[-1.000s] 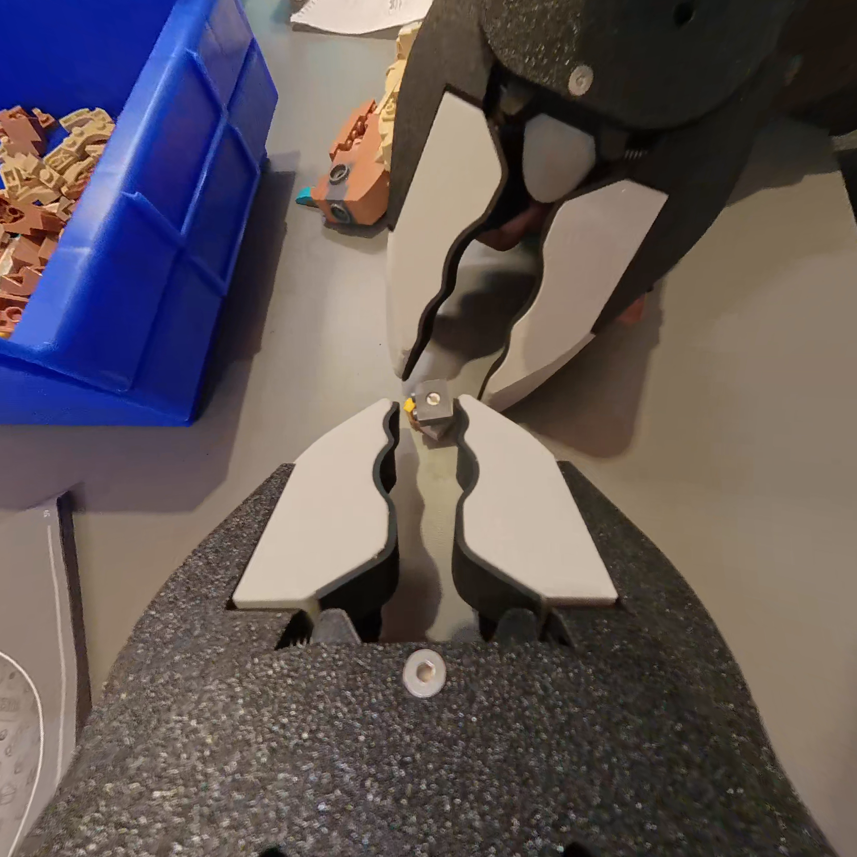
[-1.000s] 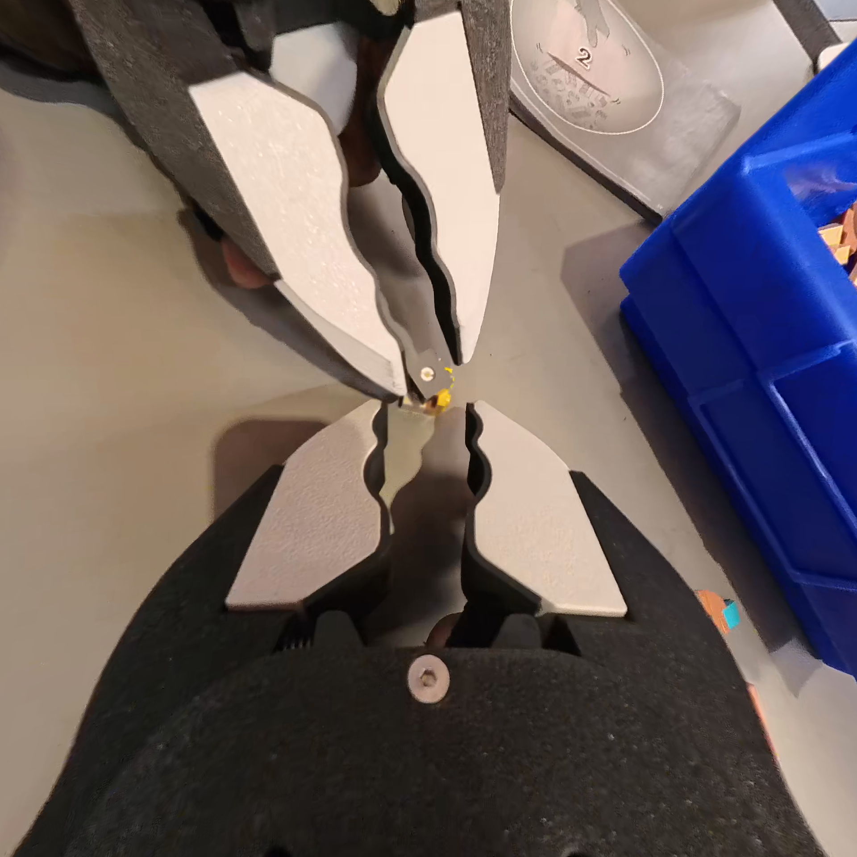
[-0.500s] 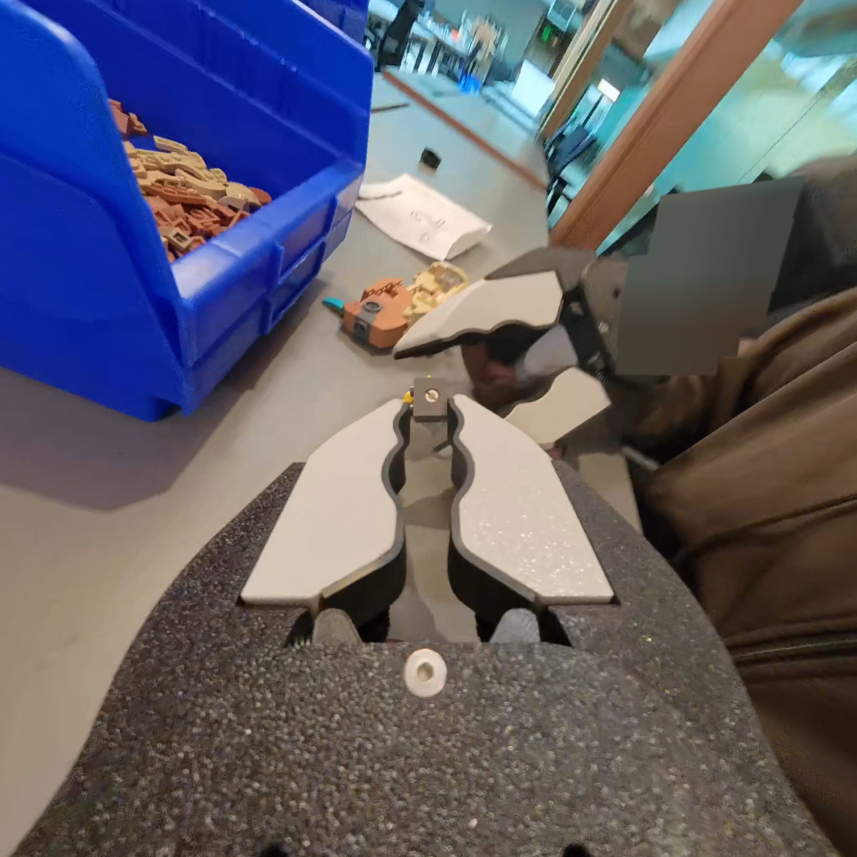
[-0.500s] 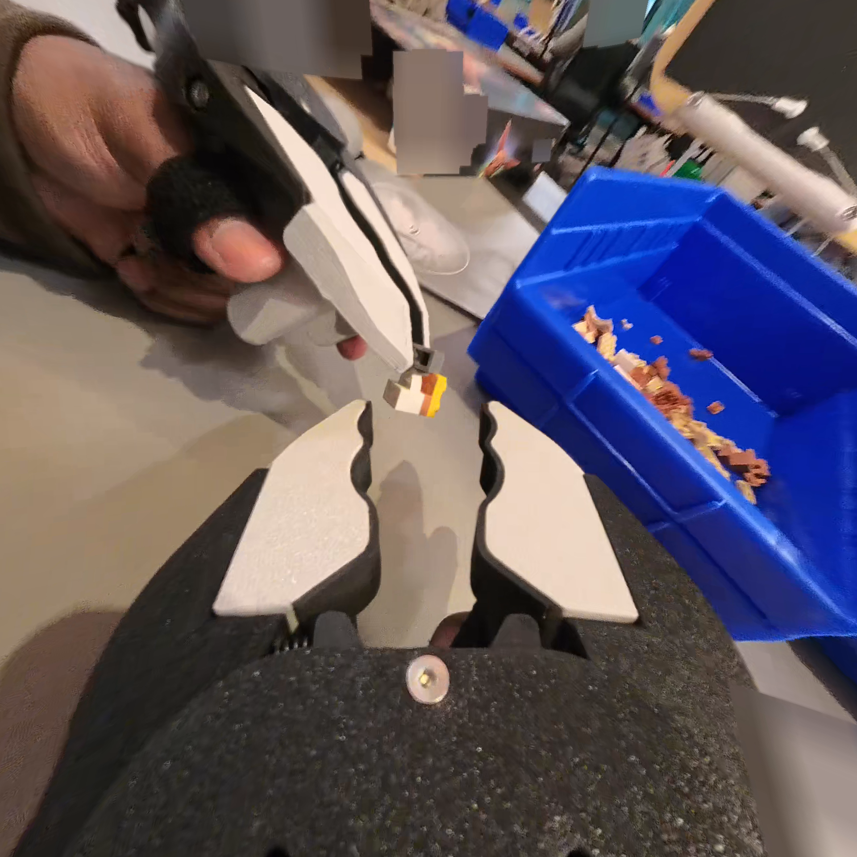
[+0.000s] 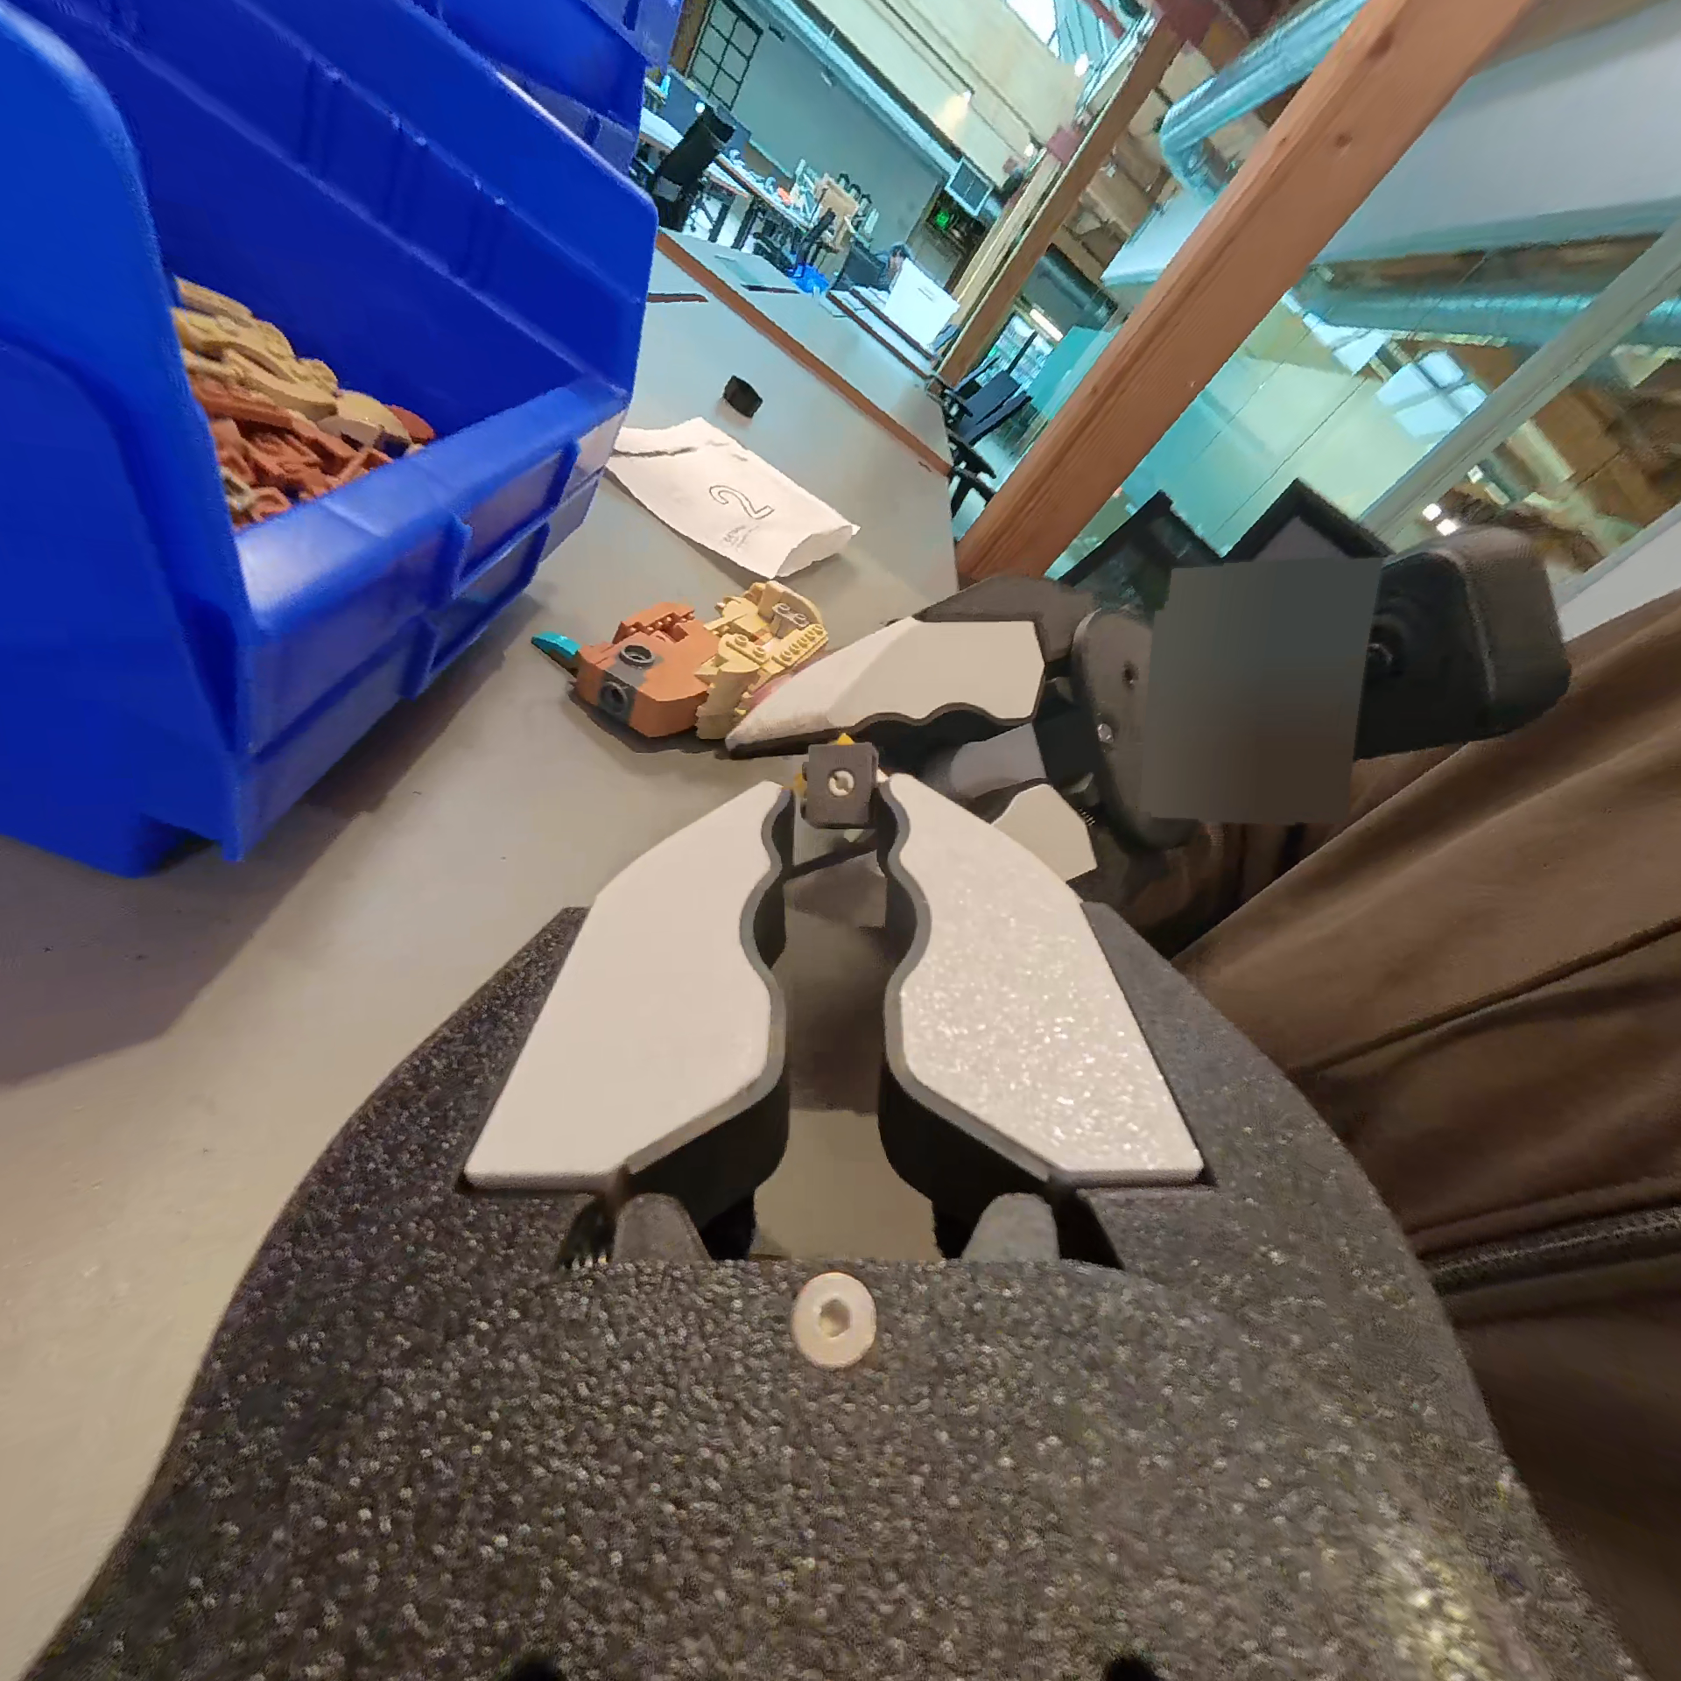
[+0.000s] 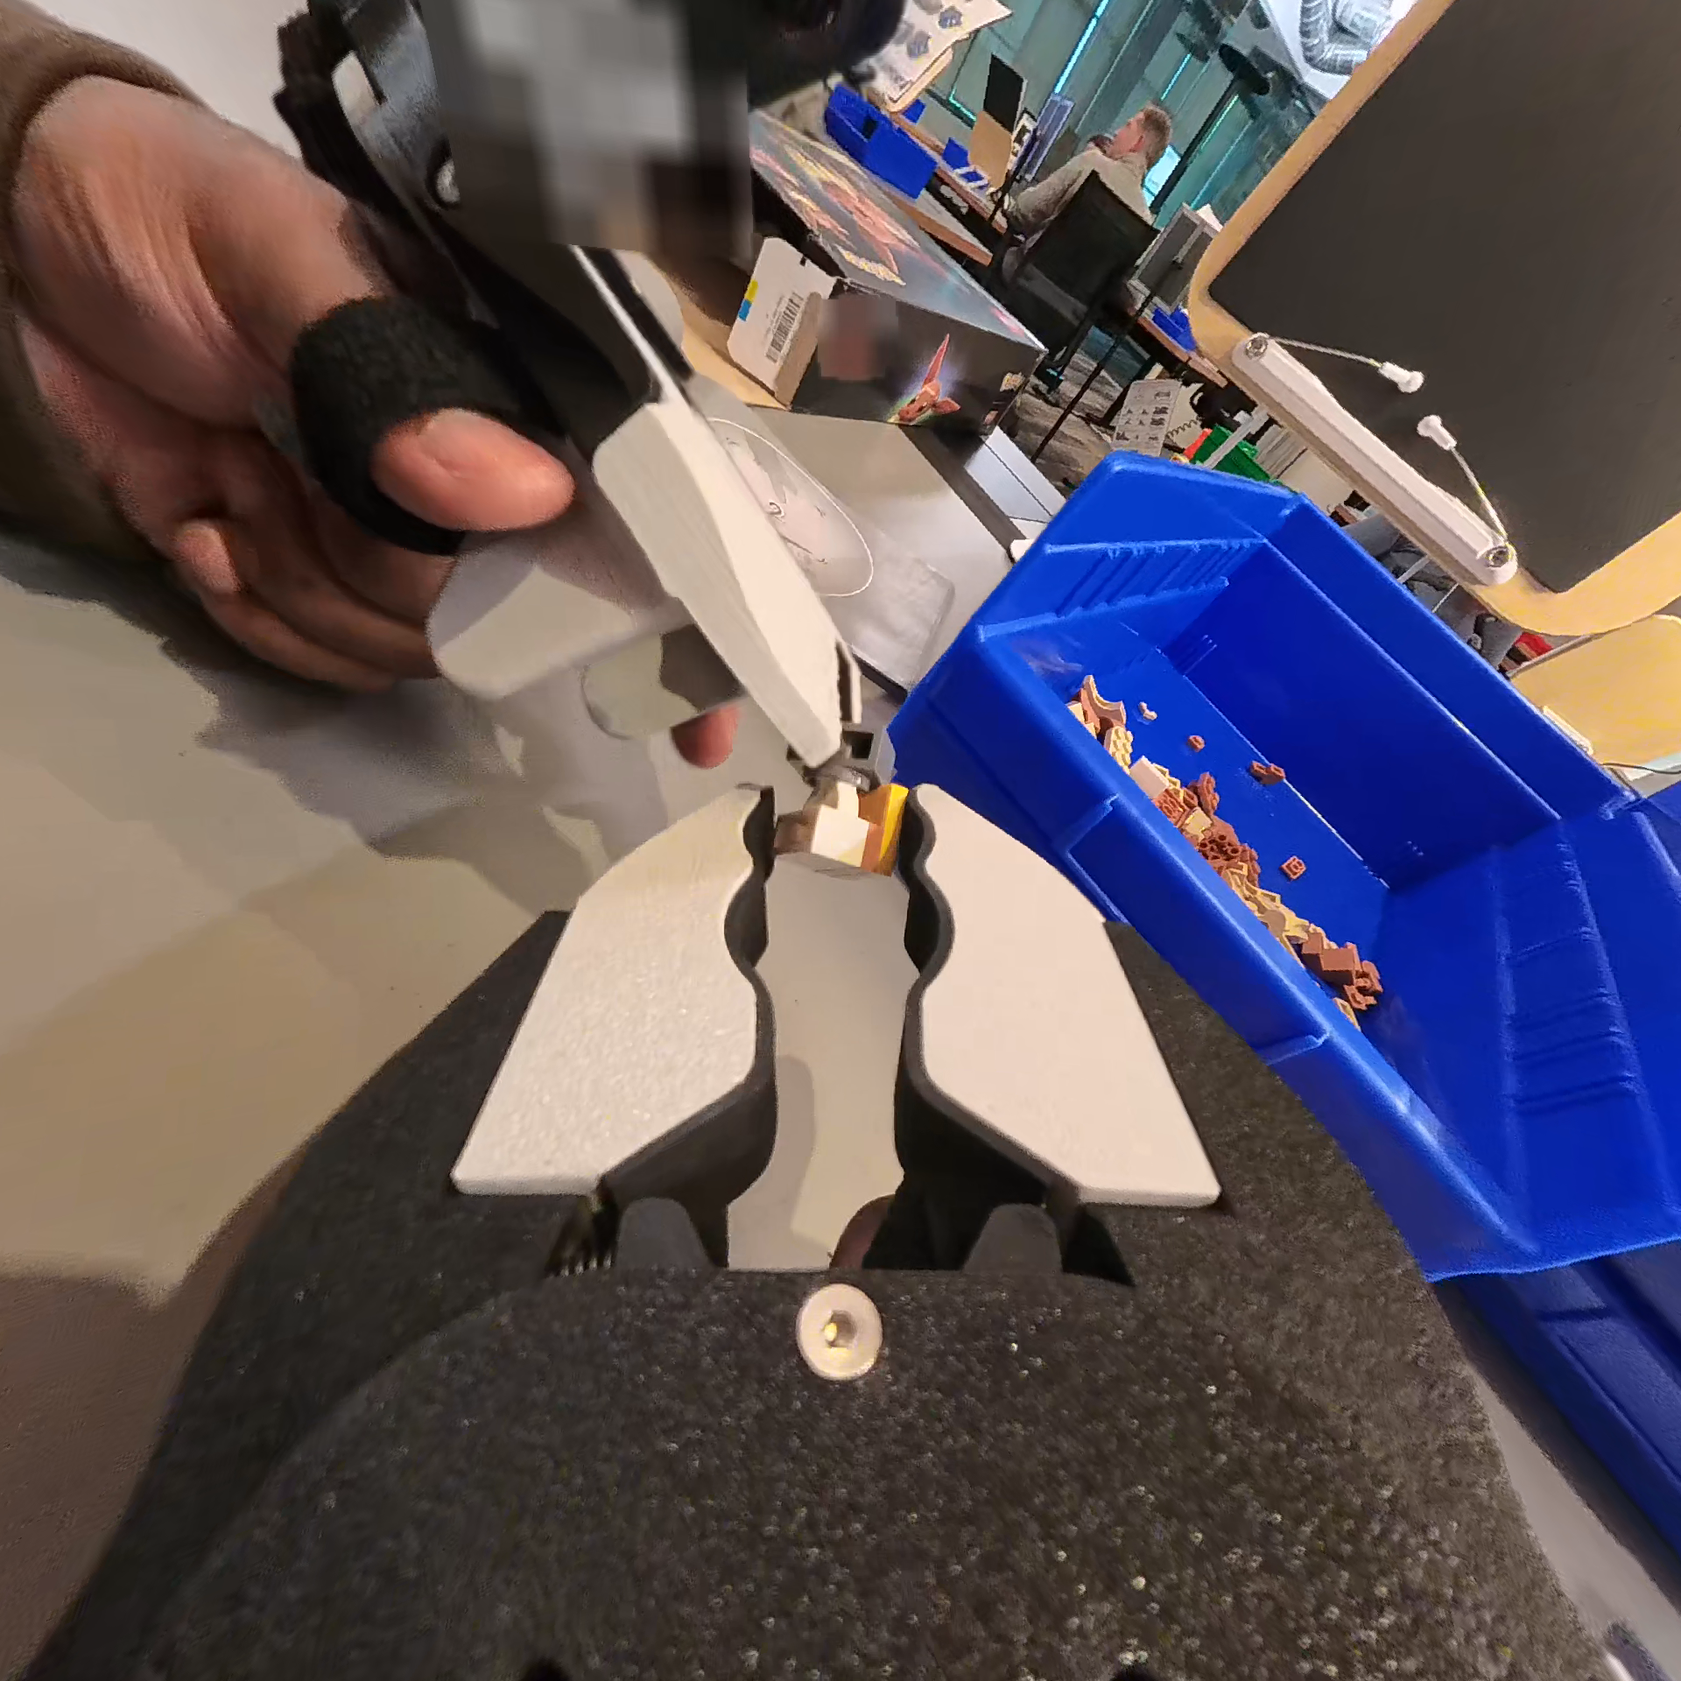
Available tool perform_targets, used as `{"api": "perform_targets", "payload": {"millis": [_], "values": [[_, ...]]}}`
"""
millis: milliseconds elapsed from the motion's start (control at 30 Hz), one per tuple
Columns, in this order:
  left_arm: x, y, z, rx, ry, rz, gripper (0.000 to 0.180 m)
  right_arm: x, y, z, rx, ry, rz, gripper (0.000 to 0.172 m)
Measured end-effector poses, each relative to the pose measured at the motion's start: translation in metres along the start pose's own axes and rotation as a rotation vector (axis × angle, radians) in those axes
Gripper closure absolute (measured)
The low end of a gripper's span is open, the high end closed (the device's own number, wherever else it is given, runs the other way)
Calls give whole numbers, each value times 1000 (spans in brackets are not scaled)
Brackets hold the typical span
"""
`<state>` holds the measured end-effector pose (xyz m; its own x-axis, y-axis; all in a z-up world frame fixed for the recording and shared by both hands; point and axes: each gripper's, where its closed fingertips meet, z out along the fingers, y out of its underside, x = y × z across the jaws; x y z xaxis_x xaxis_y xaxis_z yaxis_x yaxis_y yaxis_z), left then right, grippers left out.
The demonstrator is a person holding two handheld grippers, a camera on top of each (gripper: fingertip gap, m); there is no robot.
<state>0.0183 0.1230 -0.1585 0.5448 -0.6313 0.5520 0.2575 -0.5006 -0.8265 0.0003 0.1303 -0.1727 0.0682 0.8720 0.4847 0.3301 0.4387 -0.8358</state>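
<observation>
- A big open workshop or maker space, with office desks farther back.
- Blue storage bins [image 5: 300, 382] full of small brown and tan toy bricks [image 5: 273, 409] stand on a grey counter [image 5: 273, 910].
- Thick timber posts [image 5: 1210, 273], glass walls [image 5: 1455, 364] and bare metal ducting [image 5: 1273, 82] overhead.
- Rows of tables and chairs [image 5: 782, 218] behind; a person [image 6: 1092, 173] sits at one.

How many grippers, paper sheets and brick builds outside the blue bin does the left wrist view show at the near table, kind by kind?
Grippers: 2 (left gripper, right gripper)
Small brick piece between the jaws: 1
Brown-and-tan brick model: 1
Paper sheet: 1
Total: 5
</observation>
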Motion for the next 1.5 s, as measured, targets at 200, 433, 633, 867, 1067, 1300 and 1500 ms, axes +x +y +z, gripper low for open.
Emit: {"api": "perform_targets", "payload": {"millis": [200, 433, 633, 867, 1067, 1300, 1500], "values": [[3, 7, 2, -79, -25, 121, 160, -5, 1, 0, -10, -17, -42, 145], [7, 9, -1, -105, -6, 200, 165, -10, -5, -4, 23, -60, -67, 147], [14, 16, -5, -139, 113, 82, 166, -23, -8, -9, 54, -225, 34, 147], [12, 15, -4, -129, 126, -32, 165, -18, -5, -8, 33, -156, -61, 148], [12, 17, -5, -147, 114, 10, 166, -20, -3, -9, 19, -174, -25, 148], [17, 17, -8, -148, 133, 133, 166, -28, -10, -13, 44, -359, 270, 150], [19, 15, -9, -134, 126, 243, 166, -29, -13, -16, 61, -462, 435, 152]]}}
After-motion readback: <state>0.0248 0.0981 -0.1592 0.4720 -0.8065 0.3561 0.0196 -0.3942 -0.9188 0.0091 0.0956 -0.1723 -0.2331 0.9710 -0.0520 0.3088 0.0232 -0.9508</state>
